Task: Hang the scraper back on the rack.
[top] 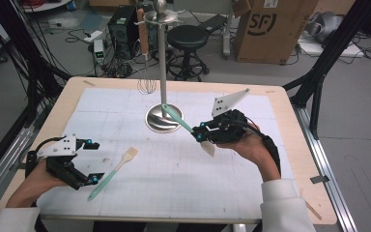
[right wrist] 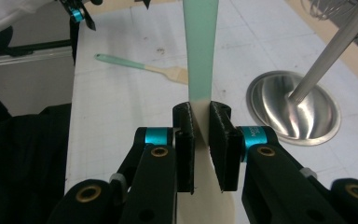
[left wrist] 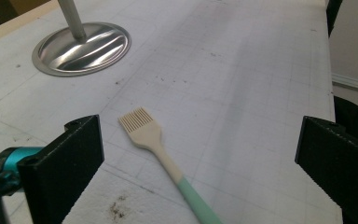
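1. Right of centre in the high view, the right gripper (top: 204, 136) is clamped on a spatula (top: 186, 124). Its own view shows the two pads pressed against the cream part just below where the green handle begins, the jaws nearly together with only the thin utensil between them.
2. The spatula is lifted off the table: the cream blade (top: 207, 148) hangs below the jaws, and the green handle slants up and left towards the middle of the frame, its tip over the stand's base (top: 163, 119). Gripping near the blade leaves the handle's end free, which I judge suits hanging it on the rack.
3. At lower left of the high view, the left gripper (top: 91, 162) stands wide open and holds nothing. In its own view a pastry brush (left wrist: 168, 160) lies flat on the mat between the two black jaws, touched by neither.
4. The brush lies aslant left of centre, bristles up and right, green handle (top: 102, 184) down and left; the open jaws seem set to close on it.
5. The steel stand's pole (top: 162, 58) rises at upper centre from the round base. A whisk (top: 146, 58) hangs from its top, left of the pole, so the other utensils probably belong there too.
6. The white gridded mat (top: 183, 179) covers most of the table (top: 290, 145).
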The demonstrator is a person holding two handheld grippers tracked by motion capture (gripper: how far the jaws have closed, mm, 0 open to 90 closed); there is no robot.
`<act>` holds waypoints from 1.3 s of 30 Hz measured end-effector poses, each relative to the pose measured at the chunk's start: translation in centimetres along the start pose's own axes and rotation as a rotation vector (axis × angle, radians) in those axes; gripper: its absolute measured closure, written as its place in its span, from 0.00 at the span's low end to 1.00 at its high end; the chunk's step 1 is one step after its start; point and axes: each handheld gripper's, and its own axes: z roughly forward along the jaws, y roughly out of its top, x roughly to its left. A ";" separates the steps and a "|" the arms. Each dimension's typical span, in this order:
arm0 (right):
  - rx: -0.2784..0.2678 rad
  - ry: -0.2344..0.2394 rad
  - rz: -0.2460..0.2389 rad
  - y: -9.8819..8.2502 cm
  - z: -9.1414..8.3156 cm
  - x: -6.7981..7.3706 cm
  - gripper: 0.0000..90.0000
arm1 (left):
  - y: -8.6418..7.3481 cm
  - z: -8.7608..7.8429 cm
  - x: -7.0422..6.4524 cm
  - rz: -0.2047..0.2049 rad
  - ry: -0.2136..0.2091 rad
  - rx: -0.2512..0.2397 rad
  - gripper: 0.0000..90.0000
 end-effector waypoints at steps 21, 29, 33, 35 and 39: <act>-0.090 -0.017 0.013 1.7 -0.1 0.3 0.89 | 8.2 -1.8 0.0 0.043 -0.007 -0.030 0.02; -0.121 -0.038 0.016 2.5 -0.4 0.3 0.89 | 12.0 -2.4 0.8 0.055 -0.007 -0.046 0.02; -0.132 -0.051 0.025 2.9 -0.4 0.3 0.89 | 13.3 -2.3 1.1 0.052 0.003 -0.052 0.02; -0.138 -0.060 0.027 3.1 -0.4 0.3 0.89 | 14.0 -2.0 1.0 0.055 -0.004 -0.054 0.02; -0.145 -0.086 0.027 3.5 -0.3 0.4 0.89 | 15.4 -1.2 0.9 0.050 -0.013 -0.056 0.02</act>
